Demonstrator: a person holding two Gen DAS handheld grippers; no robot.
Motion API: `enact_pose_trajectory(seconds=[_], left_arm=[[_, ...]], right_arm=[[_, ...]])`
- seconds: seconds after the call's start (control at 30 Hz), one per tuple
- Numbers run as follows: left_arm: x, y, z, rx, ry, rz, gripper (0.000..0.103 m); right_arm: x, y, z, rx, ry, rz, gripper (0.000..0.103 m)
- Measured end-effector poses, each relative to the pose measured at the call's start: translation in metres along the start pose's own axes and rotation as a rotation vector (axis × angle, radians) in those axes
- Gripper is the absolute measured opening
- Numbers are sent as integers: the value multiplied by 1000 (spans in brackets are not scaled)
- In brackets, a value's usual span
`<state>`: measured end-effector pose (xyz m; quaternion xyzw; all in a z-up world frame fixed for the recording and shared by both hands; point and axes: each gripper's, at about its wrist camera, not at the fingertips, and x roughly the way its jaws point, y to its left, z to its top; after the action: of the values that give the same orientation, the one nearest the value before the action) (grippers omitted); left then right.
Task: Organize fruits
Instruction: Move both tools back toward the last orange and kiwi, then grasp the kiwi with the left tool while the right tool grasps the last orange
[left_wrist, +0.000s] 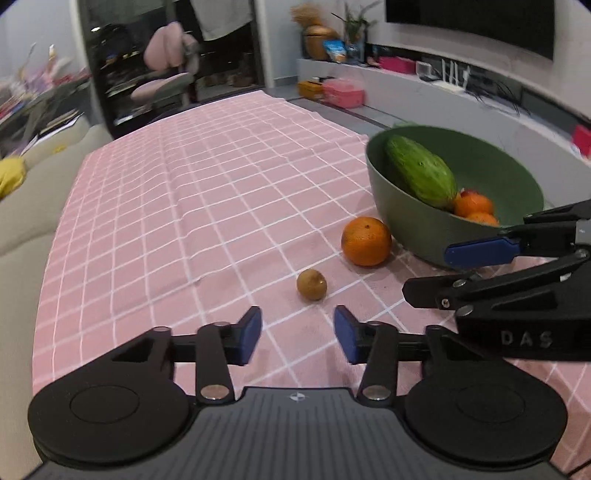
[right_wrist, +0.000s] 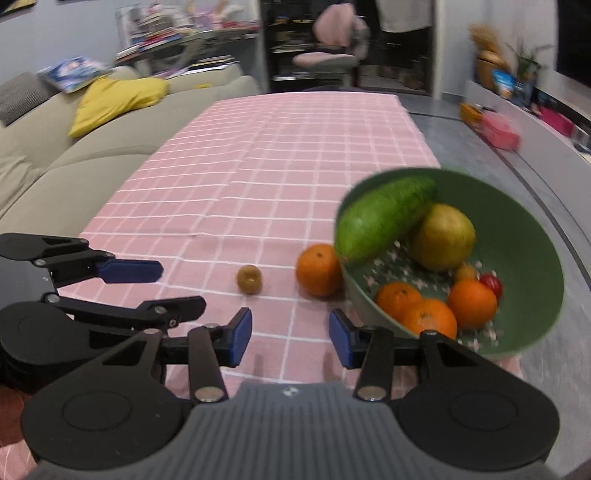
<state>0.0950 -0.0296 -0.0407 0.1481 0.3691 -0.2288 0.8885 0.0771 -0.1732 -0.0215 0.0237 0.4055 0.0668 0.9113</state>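
Observation:
A green bowl (left_wrist: 391, 206) (right_wrist: 535, 258) stands on the pink checked cloth (left_wrist: 207, 206), at the right. In it lie a cucumber (left_wrist: 421, 171) (right_wrist: 384, 218), several oranges (right_wrist: 428, 317), a yellow-green round fruit (right_wrist: 443, 237) and a small red one (right_wrist: 493, 282). One orange (left_wrist: 366, 241) (right_wrist: 318, 270) sits on the cloth against the bowl's left side. A small brown fruit (left_wrist: 311, 284) (right_wrist: 249, 279) lies left of it. My left gripper (left_wrist: 297, 328) (right_wrist: 181, 286) is open and empty, just short of the brown fruit. My right gripper (right_wrist: 290, 330) (left_wrist: 428, 272) is open and empty, beside the bowl's near wall.
A beige sofa (right_wrist: 55, 162) with a yellow cushion (right_wrist: 118, 103) runs along the table's left side. The bowl sits close to the cloth's right edge, with grey floor (right_wrist: 480, 162) beyond. A pink chair (right_wrist: 332, 40) stands past the far end.

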Motion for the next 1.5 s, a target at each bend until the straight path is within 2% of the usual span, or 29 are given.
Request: enact_pose_trajectory(seconds=[0.2,0.37,0.57,0.73,0.97,1.0,1.03,1.07,1.13,1.33,1.5], left_arm=[[19,2,5,16,14,-28,51],[25,1,6,13,23,-49,54],[29,-3,7,25,28,-48,57],[35,-4,11,29,33,-39,61],[56,-8,22,115,37,-37,61],[58,-7,23,120,39,-39,60],[60,-6,24,124,40,-42,55],[61,-6,25,124,45,-49,43],[64,-4,25,119,66,-57,30],[55,7,15,67,90,-59,27],[22,23,-11,-11,142,-50,27]], right_arm=[[12,-8,-5,125,14,-18,38],[7,-13,0,139,-12,-17,37],[7,-35,-3,185,27,-36,36],[12,-41,-4,190,54,-35,39],[14,-30,-3,216,1,-30,44],[13,-30,-3,217,0,-31,44],[14,-30,-2,220,-1,-30,44],[14,-30,-1,224,-2,-28,44],[16,-30,-1,229,-1,-27,44],[20,-28,-1,251,-4,-28,45],[29,-20,-2,267,-23,-36,45]])
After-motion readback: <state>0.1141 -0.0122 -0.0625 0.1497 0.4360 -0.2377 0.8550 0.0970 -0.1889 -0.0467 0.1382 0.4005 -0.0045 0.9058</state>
